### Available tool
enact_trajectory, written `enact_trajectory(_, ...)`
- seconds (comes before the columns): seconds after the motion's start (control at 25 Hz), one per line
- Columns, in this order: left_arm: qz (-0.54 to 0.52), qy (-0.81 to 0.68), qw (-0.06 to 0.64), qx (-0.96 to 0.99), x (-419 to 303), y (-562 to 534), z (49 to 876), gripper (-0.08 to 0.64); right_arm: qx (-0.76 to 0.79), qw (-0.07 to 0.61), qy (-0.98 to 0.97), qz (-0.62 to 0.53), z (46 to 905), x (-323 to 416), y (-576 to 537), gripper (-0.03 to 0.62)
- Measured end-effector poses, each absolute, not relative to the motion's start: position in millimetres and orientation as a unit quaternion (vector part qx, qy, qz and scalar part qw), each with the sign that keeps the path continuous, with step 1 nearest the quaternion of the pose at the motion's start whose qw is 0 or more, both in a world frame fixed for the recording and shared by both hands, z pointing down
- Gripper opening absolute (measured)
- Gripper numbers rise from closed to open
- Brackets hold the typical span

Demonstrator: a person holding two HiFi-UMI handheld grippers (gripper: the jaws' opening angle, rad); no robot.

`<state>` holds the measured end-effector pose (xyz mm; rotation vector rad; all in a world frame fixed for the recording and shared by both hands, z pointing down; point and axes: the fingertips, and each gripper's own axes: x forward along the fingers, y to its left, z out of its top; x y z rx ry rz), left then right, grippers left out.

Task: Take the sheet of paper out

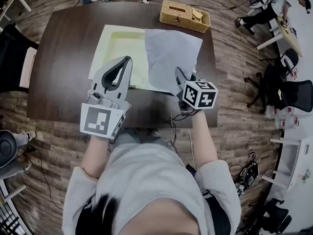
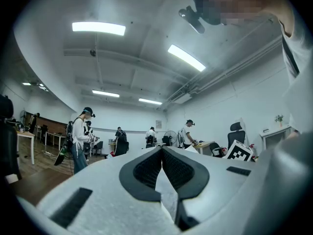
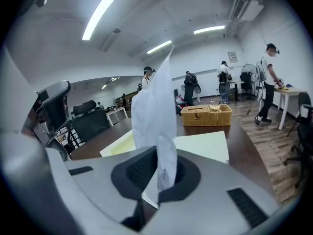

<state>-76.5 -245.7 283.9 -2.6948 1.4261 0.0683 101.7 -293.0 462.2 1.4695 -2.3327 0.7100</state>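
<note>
A white sheet of paper (image 1: pixel 171 53) hangs lifted above the dark table (image 1: pixel 63 58), with my right gripper (image 1: pixel 179 75) shut on its near edge. In the right gripper view the sheet (image 3: pixel 154 106) stands upright out of the closed jaws of that gripper (image 3: pixel 164 169). Below it lies a pale yellow folder (image 1: pixel 120 48), flat on the table; the right gripper view also shows the folder (image 3: pixel 205 146). My left gripper (image 1: pixel 128 60) is held up over the folder's near left part, fingertips touching, with nothing seen held. It (image 2: pixel 161 151) points level into the room.
A wicker basket (image 1: pixel 185 14) stands at the table's far edge, behind the folder. A black chair (image 1: pixel 10 58) is at the table's left end, and office chairs (image 1: pixel 293 92) stand to the right. Several people (image 2: pixel 80 136) stand further off in the room.
</note>
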Motion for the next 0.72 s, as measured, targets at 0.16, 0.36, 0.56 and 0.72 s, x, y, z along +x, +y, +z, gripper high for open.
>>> enact_trajectory(0.16, 0.023, 0.467, 0.048, -0.883, -68, -235, 282, 0.009, 0.517, 0.146, -0.816, 0.213, 446, 106, -280, 0.015)
enact_trajectory(0.36, 0.026, 0.465, 0.052, -0.883, -56, -223, 277, 0.009, 0.525, 0.142, -0.822, 0.169, 421, 110, -264, 0.015)
enact_trajectory(0.56, 0.029, 0.463, 0.057, -0.884, -45, -212, 273, 0.009, 0.535, 0.125, -0.823, 0.142, 400, 117, -251, 0.015)
enact_trajectory(0.72, 0.032, 0.463, 0.061, -0.884, -37, -204, 269, 0.009, 0.545, 0.112, -0.823, 0.118, 381, 124, -241, 0.015)
